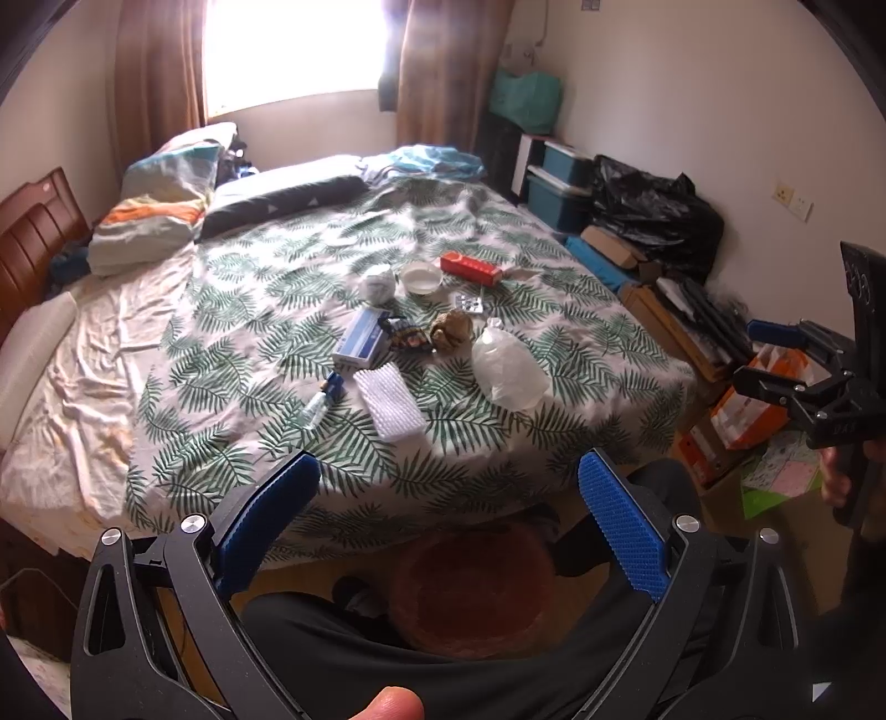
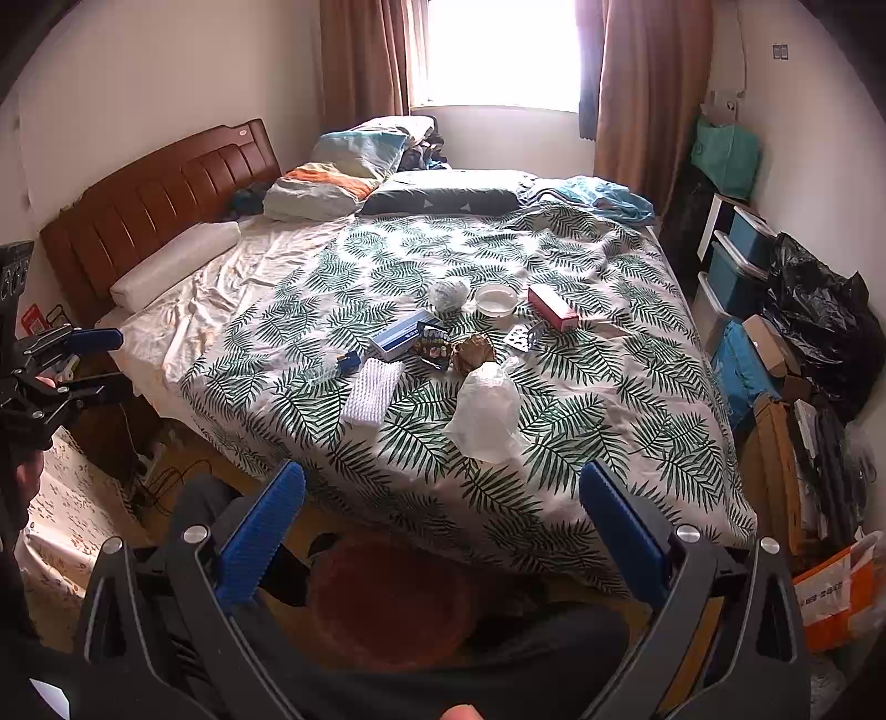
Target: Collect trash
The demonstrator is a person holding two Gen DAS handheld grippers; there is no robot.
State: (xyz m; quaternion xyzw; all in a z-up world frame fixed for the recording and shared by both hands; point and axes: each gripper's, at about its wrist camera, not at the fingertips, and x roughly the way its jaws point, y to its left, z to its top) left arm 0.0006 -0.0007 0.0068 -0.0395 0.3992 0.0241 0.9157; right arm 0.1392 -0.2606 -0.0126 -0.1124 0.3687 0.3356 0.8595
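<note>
Left wrist view: your left claw (image 1: 448, 487) gapes wide, empty.
Right claw (image 2: 443, 498): wide, empty.
Red rectangular carton (image 1: 471, 268): writing unreadable.
Blue-white flat box (image 2: 401, 334): print illegible.

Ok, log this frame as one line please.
phase: pre-grasp | left gripper: open, empty | right gripper: open, empty | trash on bed: untouched | basket: below

Daylight is pouring through the window (image 2: 498, 52) far ahead of each tool, blowing it out to white glare. The room is staying soft and slightly blurred, and fisheye distortion is bending the black-vignetted edges.
</note>
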